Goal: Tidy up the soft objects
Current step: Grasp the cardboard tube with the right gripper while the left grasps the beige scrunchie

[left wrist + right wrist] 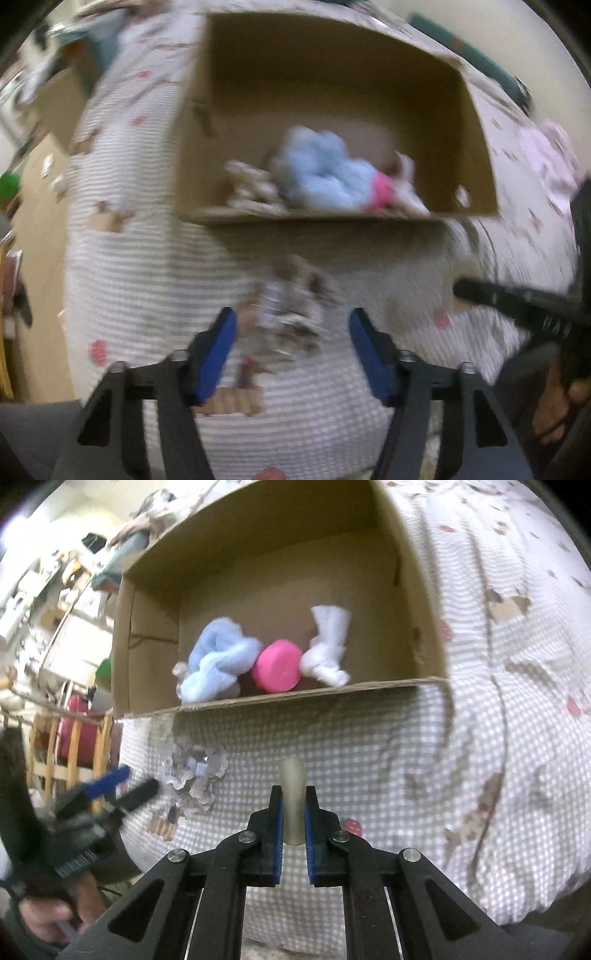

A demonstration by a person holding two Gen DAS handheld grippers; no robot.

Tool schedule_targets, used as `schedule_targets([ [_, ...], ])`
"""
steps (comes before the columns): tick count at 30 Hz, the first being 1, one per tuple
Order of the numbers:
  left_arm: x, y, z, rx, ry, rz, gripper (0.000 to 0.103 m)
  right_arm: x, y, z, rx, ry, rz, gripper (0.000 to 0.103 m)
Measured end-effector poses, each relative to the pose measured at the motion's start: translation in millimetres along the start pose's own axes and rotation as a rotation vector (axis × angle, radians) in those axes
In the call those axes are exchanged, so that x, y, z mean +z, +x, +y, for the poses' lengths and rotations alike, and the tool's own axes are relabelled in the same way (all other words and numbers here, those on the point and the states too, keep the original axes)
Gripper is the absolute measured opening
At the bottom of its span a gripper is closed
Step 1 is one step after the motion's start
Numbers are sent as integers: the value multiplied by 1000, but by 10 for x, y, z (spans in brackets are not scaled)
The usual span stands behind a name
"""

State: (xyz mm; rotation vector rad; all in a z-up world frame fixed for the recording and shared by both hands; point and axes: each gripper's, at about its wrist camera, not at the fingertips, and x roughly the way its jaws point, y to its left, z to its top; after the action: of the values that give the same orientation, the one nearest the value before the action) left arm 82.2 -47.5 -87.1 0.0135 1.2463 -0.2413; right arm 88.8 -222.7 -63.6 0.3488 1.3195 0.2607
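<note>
Our right gripper (293, 805) pinches a pale soft piece (291, 794), cardboard box (280, 698) at twelve o'clock; left gripper (293, 332) gapes empty over the lace scrap (291, 317).

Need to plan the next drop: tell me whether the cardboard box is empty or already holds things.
Not empty. The cardboard box is open-topped, and on its floor lie a light blue cloth, a pink round item and a knotted white cloth.

Open left gripper (291, 343) above crumpled lace cloth (291, 317), cardboard box (236, 122) beyond.
</note>
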Motion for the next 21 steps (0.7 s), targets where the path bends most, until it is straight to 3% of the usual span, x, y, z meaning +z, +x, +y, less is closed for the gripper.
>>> schedule_targets([
  [4,-4,195,-187,22,81,26,49,-39,-88,-69,16,29,-21,11],
  [9,28,398,-204,61,101,59,47,-66,-148,-141,32,45,-32,11],
  [11,35,452,-204,90,111,55,44,-64,-161,-143,38,47,-34,11],
  [13,41,493,-205,127,124,43,25,-69,-171,-147,41,47,-39,11],
  [15,44,524,-187,141,126,42,17,-62,-186,-152,46,48,-38,11],
  [21,45,393,-53,85,83,17,12,-34,-193,-115,51,34,-36,11],
])
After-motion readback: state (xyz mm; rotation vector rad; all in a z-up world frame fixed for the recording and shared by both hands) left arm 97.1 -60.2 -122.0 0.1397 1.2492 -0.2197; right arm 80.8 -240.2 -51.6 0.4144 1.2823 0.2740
